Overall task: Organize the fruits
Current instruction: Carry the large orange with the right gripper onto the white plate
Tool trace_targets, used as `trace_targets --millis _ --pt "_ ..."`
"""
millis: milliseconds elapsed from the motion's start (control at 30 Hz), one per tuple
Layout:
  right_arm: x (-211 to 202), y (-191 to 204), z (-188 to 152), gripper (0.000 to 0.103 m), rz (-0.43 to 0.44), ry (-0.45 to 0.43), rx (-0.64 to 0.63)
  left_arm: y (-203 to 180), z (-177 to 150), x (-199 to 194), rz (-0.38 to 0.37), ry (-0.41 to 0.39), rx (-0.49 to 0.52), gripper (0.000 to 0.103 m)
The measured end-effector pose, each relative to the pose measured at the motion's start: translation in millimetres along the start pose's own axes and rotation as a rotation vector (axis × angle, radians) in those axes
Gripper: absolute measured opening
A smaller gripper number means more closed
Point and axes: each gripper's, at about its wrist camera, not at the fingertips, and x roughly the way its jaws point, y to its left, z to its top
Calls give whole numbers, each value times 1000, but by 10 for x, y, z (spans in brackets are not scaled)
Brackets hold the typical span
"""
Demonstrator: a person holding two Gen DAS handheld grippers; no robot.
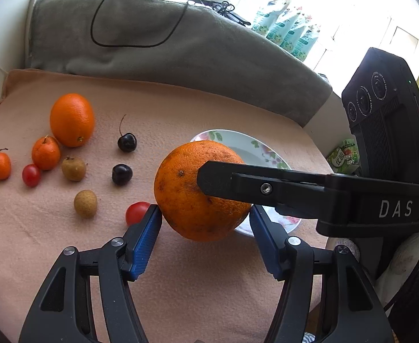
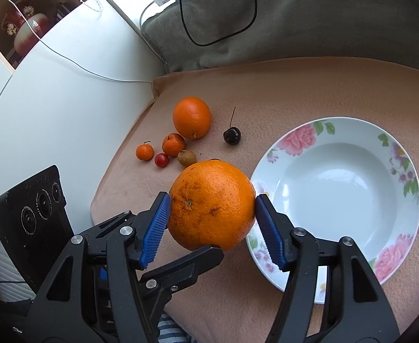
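Observation:
A big speckled orange (image 1: 200, 191) is held above the peach cloth, at the near left rim of a floral plate (image 2: 343, 200). Both grippers have their blue pads against it: my left gripper (image 1: 205, 217) from the front and my right gripper (image 2: 212, 214) crosswise from the right. The same orange (image 2: 212, 204) fills the middle of the right wrist view. The plate is empty. On the cloth to the left lie a smooth orange (image 1: 72, 120), two small tangerines (image 1: 45, 153), two dark cherries (image 1: 127, 142), two longans (image 1: 85, 203) and two cherry tomatoes (image 1: 136, 213).
A grey cushion (image 1: 158, 43) with a black cable lies behind the cloth. A white cabinet side (image 2: 66, 100) stands to the left. Green-white packets (image 1: 286, 25) stand by the window at the back right. The cloth's front edge is near me.

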Motion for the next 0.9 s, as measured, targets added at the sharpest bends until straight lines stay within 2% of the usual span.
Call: trace_targets --millis 567,700,867,900 --pt "-210 -506 -130 64 -20 -18 119 -366 26 278 -36 60 61 63" --pt "-336 -523 -115 64 -66 -81 110 -434 46 228 -41 46 80 62" --pt "-462 -541 -79 65 -92 -119 108 -486 40 147 -45 30 107 62" --pt "-486 -537 -83 68 -107 -129 103 -483 31 149 -45 31 108 62"
